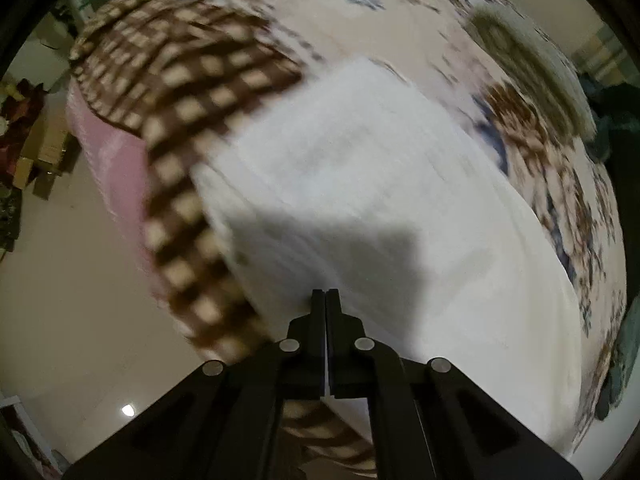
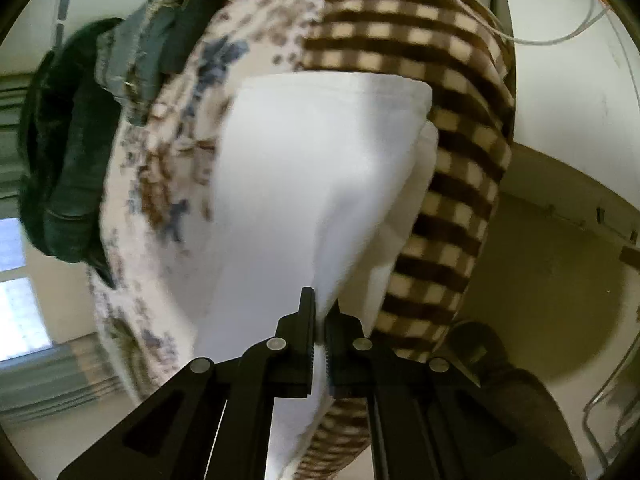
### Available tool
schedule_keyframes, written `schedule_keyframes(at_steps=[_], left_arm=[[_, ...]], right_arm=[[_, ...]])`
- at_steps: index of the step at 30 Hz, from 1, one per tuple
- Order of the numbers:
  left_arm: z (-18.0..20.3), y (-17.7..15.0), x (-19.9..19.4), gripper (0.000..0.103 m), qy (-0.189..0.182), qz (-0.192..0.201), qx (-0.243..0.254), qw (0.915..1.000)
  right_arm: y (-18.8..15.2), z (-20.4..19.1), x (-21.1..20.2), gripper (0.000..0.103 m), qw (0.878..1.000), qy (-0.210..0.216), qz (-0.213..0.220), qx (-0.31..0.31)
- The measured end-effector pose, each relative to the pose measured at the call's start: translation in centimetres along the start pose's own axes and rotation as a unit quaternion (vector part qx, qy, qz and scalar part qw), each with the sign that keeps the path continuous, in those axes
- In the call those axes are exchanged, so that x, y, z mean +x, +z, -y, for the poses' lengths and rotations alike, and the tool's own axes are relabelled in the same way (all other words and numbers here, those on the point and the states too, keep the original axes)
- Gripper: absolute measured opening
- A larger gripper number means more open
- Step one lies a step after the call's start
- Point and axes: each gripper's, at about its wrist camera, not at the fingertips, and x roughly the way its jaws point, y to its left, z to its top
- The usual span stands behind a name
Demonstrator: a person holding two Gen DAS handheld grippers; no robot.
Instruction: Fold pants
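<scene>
Right claw (image 2: 320, 320) grips the pants (image 2: 312, 184) at bottom centre; left claw (image 1: 325, 304) is clenched on their edge, it seems. Pants stretch away up-frame along the bed (image 2: 168, 168)

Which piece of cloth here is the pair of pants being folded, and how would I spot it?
Find the bed with the flowered sheet. On it, beside the brown checked blanket, lie the white pants. They are the only plain white cloth, unlike the dark clothes piled at the far side, and the right tool pinches their edge.
</scene>
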Motion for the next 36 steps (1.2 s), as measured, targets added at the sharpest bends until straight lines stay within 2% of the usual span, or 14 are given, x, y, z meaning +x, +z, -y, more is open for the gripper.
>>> schedule_keyframes(at_steps=[3,5,6,7,8,9,11,12,13,15,19,25,30,36], left_arm=[[-1.4,0.9,0.2,0.0,-0.021,-0.02,-0.016,0.9994],[-1.4,0.4,0.4,0.001,-0.042,-0.042,-0.025,0.9979],[-1.0,0.0,0.7,0.001,-0.044,-0.056,-0.022,0.9972],[-0.4,-0.7,1.0,0.002,-0.046,-0.074,-0.016,0.9961],[0.2,-1.0,1.1,0.003,-0.049,-0.079,-0.012,0.9956],[1.0,-1.7,0.9,0.012,-0.049,-0.08,-0.002,0.9956],[2.5,-2.6,0.4,0.032,-0.045,-0.079,0.024,0.9956],[3.4,-2.9,0.3,0.047,-0.042,-0.077,0.038,0.9955],[4.8,-3.5,-0.1,0.049,-0.041,-0.074,0.06,0.9947],[6.8,-4.2,-0.6,0.049,-0.051,-0.075,0.087,0.9921],[10.1,-6.6,0.0,0.05,-0.074,-0.114,0.124,0.9828],[9.4,-8.9,1.9,0.049,-0.067,-0.159,0.07,0.9825],[8.6,-10.1,0.8,0.049,-0.07,-0.17,0.066,0.9808],[8.9,-11.2,2.8,0.049,-0.083,-0.201,0.043,0.9751]], right_arm=[[0.2,-0.4,-0.6,0.005,1.0,-0.011,-0.008,-0.011],[0.7,-0.4,0.3,0.005,0.989,-0.136,-0.001,-0.053],[0.9,-0.2,0.5,0.008,0.982,-0.178,0.007,-0.06],[1.1,0.3,0.5,0.01,0.981,-0.183,0.014,-0.053],[1.2,1.0,0.3,0.01,0.986,-0.163,0.013,-0.038],[1.3,1.5,0.1,0.012,0.99,-0.138,0.01,-0.025],[1.1,2.1,-0.8,0.033,0.995,-0.102,0.019,-0.007],[0.8,2.2,-1.1,0.035,0.996,-0.084,0.023,-0.003],[0.5,2.2,-1.2,0.036,0.997,-0.07,0.022,-0.002],[-0.7,1.8,-0.7,0.036,0.999,-0.039,-0.008,-0.014],[-4.9,-0.5,2.2,0.036,0.993,-0.032,-0.086,-0.073],[-13.2,-2.4,8.2,0.036,0.977,-0.003,-0.195,-0.083],[-18.6,-3.8,11.6,0.036,0.968,0.021,-0.237,-0.081],[-23.1,-3.5,15.1,0.032,0.957,0.019,-0.281,-0.061]])
